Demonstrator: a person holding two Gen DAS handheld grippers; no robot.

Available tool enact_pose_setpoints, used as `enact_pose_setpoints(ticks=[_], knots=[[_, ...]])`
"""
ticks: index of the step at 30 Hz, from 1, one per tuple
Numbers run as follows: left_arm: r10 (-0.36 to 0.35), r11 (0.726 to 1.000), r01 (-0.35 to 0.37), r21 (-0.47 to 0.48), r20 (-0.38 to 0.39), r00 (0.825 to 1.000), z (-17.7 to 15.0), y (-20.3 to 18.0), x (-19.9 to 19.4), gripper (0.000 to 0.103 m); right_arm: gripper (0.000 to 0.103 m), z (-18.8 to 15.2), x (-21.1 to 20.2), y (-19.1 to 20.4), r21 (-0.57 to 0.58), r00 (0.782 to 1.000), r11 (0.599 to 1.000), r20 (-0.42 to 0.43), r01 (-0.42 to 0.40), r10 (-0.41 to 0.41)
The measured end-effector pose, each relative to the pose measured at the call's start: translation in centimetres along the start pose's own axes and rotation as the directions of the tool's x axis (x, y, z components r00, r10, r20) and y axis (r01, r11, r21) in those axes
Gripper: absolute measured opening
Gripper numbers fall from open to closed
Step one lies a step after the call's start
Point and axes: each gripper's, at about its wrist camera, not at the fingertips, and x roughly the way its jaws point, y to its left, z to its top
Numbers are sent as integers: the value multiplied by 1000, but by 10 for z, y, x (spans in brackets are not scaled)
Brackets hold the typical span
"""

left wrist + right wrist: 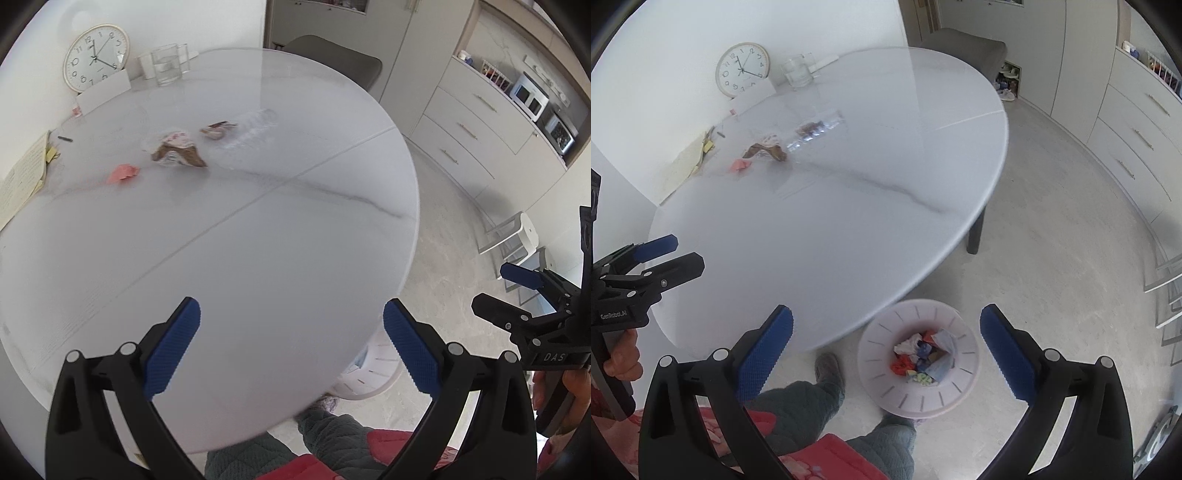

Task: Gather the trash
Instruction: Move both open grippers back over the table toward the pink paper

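On the round white table (pixel 258 258) lie a crumpled pink paper (pixel 123 172), a brown and white wrapper (pixel 179 149), a small brown wrapper (pixel 216 130) and a clear plastic bottle (pixel 255 125) on its side. They also show far off in the right wrist view: the pink paper (pixel 740 164), the wrapper (pixel 766 147), the bottle (pixel 816 133). A white bin (pixel 918 356) with several crumpled scraps stands on the floor under the table edge. My left gripper (pixel 291 347) is open and empty over the near table. My right gripper (pixel 886 350) is open and empty above the bin.
A wall clock (pixel 96 57), glasses (pixel 166 64) and a white box (pixel 103 90) stand at the table's far side, papers (pixel 22 177) at the left. A grey chair (pixel 332 61) is behind the table. Drawers (pixel 472 129) line the right wall. The person's legs (pixel 820 398) are below.
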Motion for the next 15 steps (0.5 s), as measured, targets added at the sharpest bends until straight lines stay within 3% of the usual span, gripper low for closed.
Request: enact_pose_setpoints(ticks=[8,15], knots=[[21,1000,-22,14,22,1000,16,118,-9,95,101,36,34,96,50,999,999,38,-4,3],[45,997,-46,58,28,999,35,201,-1,95,101,67,65,166,49,1000,999,18,-7,6]])
